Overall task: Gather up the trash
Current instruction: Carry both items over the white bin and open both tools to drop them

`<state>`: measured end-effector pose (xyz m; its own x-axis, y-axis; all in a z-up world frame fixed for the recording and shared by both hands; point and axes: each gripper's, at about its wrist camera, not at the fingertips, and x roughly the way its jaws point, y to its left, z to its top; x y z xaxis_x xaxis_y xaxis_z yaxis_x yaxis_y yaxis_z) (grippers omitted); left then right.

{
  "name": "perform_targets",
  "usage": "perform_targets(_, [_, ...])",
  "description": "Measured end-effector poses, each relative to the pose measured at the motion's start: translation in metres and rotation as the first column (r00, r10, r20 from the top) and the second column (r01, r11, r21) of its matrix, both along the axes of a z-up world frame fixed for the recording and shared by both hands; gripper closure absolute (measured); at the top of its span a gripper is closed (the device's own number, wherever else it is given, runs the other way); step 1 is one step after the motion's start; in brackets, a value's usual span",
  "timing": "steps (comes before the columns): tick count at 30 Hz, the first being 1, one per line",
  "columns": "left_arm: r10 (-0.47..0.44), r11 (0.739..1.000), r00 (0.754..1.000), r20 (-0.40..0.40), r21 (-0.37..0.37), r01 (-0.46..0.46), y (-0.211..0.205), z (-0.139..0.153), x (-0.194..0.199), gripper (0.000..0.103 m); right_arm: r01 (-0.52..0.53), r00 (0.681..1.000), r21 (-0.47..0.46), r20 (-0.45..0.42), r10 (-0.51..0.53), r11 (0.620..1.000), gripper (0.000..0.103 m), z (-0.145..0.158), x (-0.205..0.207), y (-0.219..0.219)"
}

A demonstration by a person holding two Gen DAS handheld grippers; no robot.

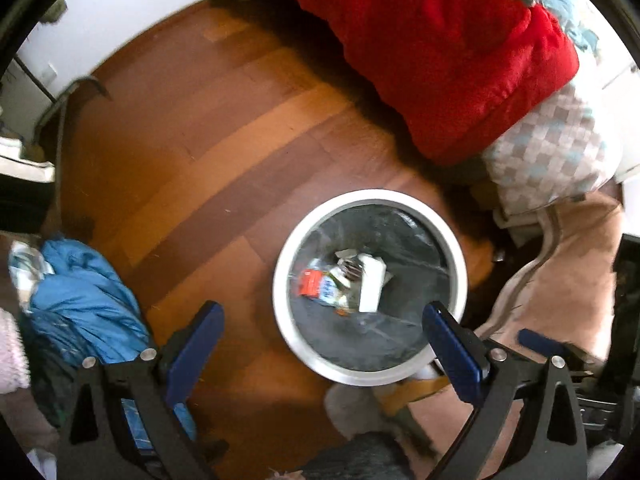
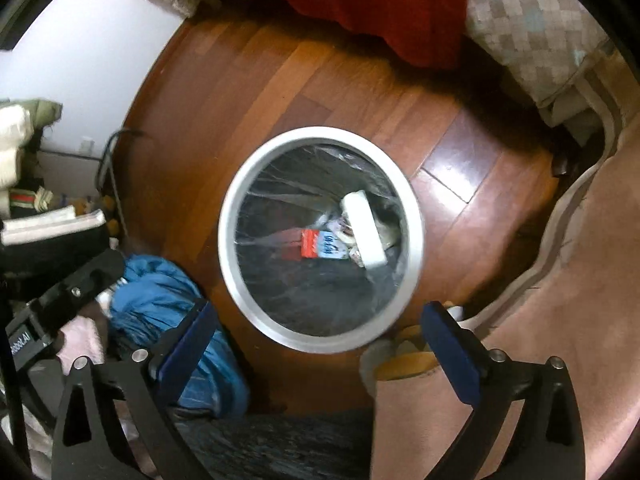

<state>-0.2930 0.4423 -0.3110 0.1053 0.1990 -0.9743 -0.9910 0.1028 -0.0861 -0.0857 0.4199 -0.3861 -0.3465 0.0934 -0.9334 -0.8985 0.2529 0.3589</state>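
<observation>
Both our grippers, left (image 1: 322, 330) and right (image 2: 318, 328), hang with jaws wide and empty above the bin (image 2: 416, 216), trash (image 2: 362, 234) inside on the floor (image 1: 200, 152)

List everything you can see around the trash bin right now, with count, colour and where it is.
trash bin: one, grey rim, clear liner, on the wood floor
trash: several pieces, white, red, blue, at the bin's bottom
blanket: one, red, hanging beyond the bin
checked bedding: one, beige and pale blue, beside the blanket
blue cloth: one, bundled left of the bin
rug: one, pink, right of the bin
left gripper: open, empty
right gripper: open, empty
</observation>
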Motion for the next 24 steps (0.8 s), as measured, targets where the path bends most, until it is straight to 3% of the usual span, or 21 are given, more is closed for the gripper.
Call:
perform_targets(9, [-0.046,0.999,0.996,-0.075,0.019,0.048,-0.024,-0.002,0.010,0.002,-0.106,0.965,-0.010,0.242,0.105,0.994,0.000,0.012,-0.011,-0.030])
perform_targets(24, [-0.068,0.994,0.994,-0.088,0.076,0.075,-0.054,0.029,0.017,0.002,-0.088,0.955,0.046,0.290,0.071,0.995,0.000,0.053,-0.005,-0.051])
